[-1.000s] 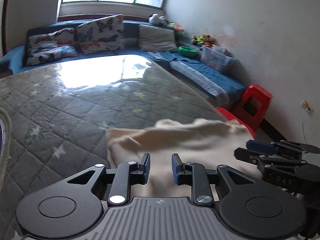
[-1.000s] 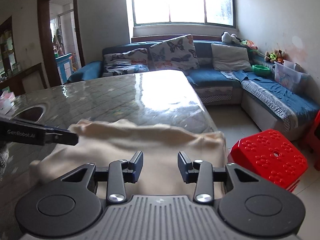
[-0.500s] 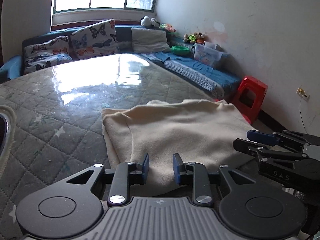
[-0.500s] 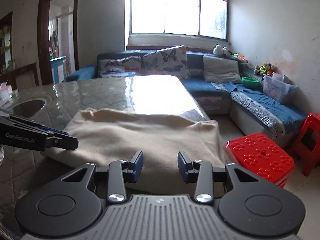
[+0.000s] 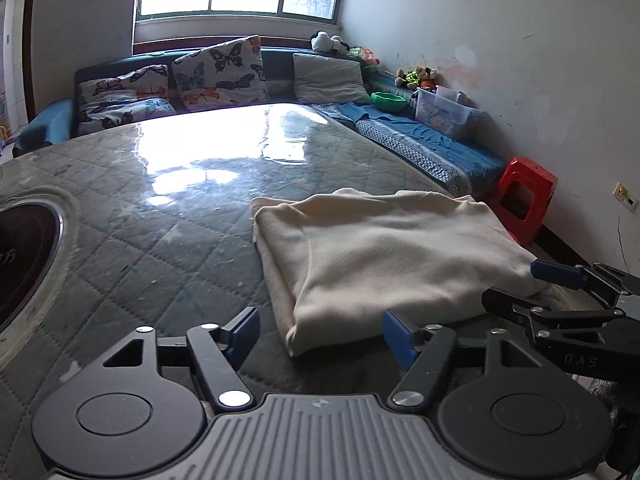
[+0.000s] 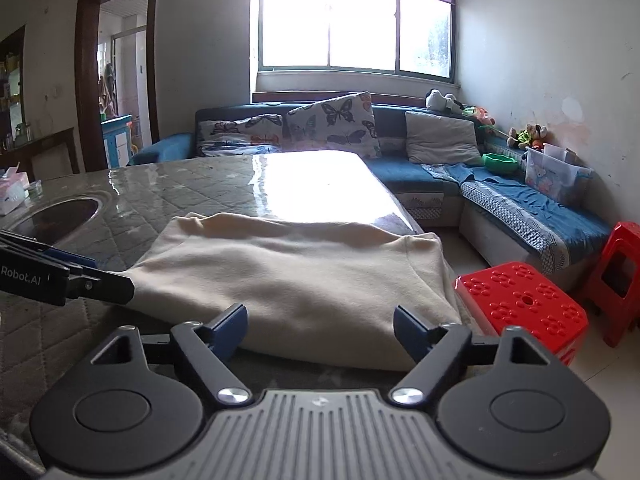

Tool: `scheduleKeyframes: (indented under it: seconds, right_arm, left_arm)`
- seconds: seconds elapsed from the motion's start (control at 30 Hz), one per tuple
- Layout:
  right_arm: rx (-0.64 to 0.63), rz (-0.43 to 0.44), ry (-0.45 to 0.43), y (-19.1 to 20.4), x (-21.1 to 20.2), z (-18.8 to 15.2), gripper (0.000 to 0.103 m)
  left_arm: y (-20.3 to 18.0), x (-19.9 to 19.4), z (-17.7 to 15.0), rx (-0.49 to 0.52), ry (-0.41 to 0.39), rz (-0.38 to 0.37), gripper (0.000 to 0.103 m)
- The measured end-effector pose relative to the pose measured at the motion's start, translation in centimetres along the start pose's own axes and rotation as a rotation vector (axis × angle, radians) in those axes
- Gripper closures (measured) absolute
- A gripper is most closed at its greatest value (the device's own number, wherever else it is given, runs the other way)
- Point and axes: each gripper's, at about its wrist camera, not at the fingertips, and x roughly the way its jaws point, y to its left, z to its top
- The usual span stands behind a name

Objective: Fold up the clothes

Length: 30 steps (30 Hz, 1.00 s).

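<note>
cream garment [image 5: 384, 252] lies folded into a thick rectangle on the quilted grey table [image 5: 132, 248], at the table's near right corner; its right edge runs along the table edge. fold layers visible at the near left corner of the stack.

left gripper [image 5: 318, 330]: jaws spread wide, nothing between them. blue pads sit just short of the garment's near edge, apart from the cloth. in the right wrist view the same gripper [image 6: 100, 280] enters from the left, tip just beside the garment's left edge; contact cannot be told.

right gripper [image 6: 320, 326]: jaws also spread wide, empty, fingertips on either side of the garment's near edge, just in front of it and not gripping. in the left wrist view it [image 5: 532, 284] appears at the right, its blue pad near the garment's near right corner.

surroundings: round dark inset [image 5: 24, 256] with metal rim in the table at far left. glare from the window [image 6: 352, 20] on the table's far half. red stool [image 6: 524, 300] on the floor just right of the table; second red stool [image 6: 620, 272] further right. blue sofa [image 6: 520, 208] with butterfly cushions [image 6: 332, 124] along the far wall.
</note>
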Motion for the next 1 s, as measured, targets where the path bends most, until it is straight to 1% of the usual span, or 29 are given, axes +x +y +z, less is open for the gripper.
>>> scheduleKeyframes:
  seconds: [0.03, 0.17, 0.2, 0.33, 0.5, 0.67, 1.0]
  right_arm:
    - [0.0, 0.001, 0.002, 0.2, -0.1, 0.0, 0.012]
    - [-0.01, 0.003, 0.011, 1.1, -0.7, -0.3, 0.004]
    - [-0.013, 0.0, 0.011, 1.4, -0.8, -0.4, 0.0]
    - [-0.015, -0.017, 0.013, 2.2, -1.1, -0.8, 0.0]
    - [-0.003, -0.032, 0.03, 2.9, -1.2, -1.1, 0.0]
    - [0.006, -0.064, 0.054, 3.2, -1.1, -1.4, 0.0]
    - [0.017, -0.072, 0.071, 3.1, -1.1, -2.1, 0.0]
  left_arm:
    - [0.1, -0.3, -0.2, 0.002, -0.002, 0.006, 0.022]
    - [0.3, -1.2, -0.8, 0.008, -0.008, 0.029, 0.012]
    - [0.4, -1.4, -1.0, 0.011, -0.008, 0.036, 0.009]
    - [0.8, -2.1, -1.6, 0.011, -0.014, 0.047, 0.0]
    - [1.2, -2.7, -2.3, 0.002, -0.013, 0.06, 0.0]
    - [1.6, -2.9, -3.1, -0.01, 0.002, 0.061, 0.0]
    - [1.2, -3.2, -3.9, 0.003, 0.001, 0.088, 0.0]
